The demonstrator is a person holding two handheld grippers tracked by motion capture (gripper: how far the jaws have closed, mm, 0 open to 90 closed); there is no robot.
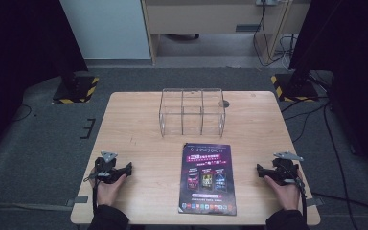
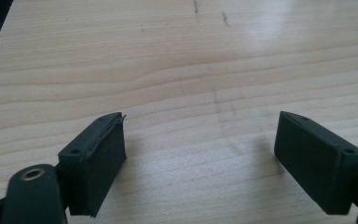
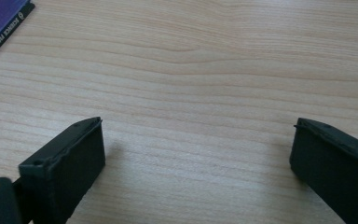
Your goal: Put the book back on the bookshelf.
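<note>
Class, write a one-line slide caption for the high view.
Two open grippers, left and right, flank a magazine before a clear box.

Bare table (image 1: 143, 129) around magazine (image 1: 208, 178); acrylic organizer (image 1: 192, 112) blocks far centre.

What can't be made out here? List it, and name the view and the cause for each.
- Small print on the purple magazine: too small in the high view.
- Most of that magazine in the right gripper view: cut off by the top left edge, one corner showing.
- Inside of the clear three-compartment plastic box: glare and see-through walls in the high view leave it unclear whether anything lies in it.
</note>
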